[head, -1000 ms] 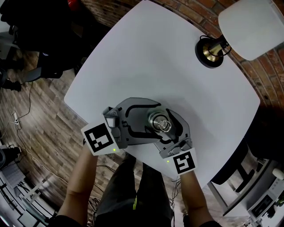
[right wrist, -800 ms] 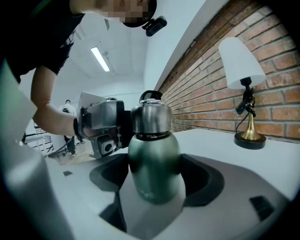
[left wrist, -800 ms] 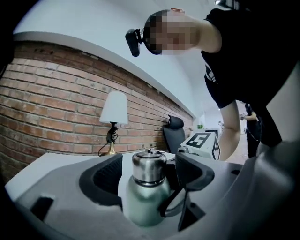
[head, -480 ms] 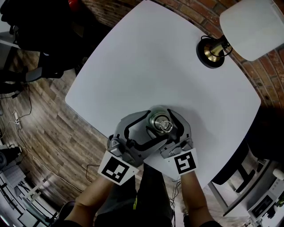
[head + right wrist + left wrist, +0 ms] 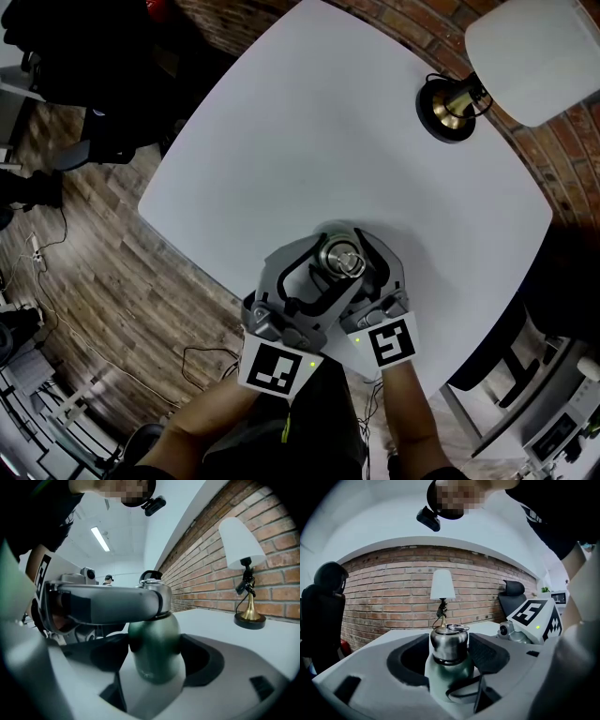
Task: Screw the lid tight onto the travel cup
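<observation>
White table (image 5: 309, 122): travel cup (image 5: 449, 674) clamped upright by right gripper (image 5: 155, 660). Lid (image 5: 339, 260) on top, gripped by left gripper (image 5: 451, 644), jaws just closed inward. Twist axis judged vertical.

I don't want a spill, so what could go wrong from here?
The left claw has just been closing on the lid; if the lid sits crooked, turning could cross-thread it. The right claw grips the rounded travel cup, which may spin or slip. It is near the table edge and could fall.
</observation>
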`<state>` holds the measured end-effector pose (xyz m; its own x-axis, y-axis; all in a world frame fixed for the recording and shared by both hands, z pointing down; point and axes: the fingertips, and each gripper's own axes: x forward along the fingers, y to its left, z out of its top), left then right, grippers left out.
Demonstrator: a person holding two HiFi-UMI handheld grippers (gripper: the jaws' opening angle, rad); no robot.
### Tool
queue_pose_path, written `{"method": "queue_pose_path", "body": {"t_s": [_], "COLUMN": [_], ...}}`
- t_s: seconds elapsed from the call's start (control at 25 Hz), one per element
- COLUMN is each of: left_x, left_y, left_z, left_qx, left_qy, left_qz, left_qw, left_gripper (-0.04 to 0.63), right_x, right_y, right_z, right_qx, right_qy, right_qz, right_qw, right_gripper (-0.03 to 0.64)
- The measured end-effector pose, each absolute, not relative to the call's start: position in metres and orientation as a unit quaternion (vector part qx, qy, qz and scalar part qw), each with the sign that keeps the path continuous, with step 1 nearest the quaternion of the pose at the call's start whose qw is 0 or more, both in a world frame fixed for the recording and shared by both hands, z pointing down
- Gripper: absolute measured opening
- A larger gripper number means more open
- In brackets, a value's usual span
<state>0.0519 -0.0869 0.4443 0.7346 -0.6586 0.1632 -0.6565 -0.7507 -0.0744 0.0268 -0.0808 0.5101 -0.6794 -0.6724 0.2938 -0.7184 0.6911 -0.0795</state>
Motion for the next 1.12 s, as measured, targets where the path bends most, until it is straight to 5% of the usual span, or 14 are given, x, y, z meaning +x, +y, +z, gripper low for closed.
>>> {"method": "queue_pose_path", "body": {"t_s": [1.12], "left_x": [0.057], "left_y": [-0.072], "left_z": [0.445], "left_qx": [-0.993], "left_qy": [-0.035], "left_qz": [-0.104], "left_qw": [0.032], "left_gripper": [0.248], "right_x": [0.026], "right_y": [-0.08], "right_z": [0.51], "right_qx": [0.381], "right_qy": [-0.911], "right_qz": [0.098], "right_qw": [0.122], "right_gripper": [0.324]}}
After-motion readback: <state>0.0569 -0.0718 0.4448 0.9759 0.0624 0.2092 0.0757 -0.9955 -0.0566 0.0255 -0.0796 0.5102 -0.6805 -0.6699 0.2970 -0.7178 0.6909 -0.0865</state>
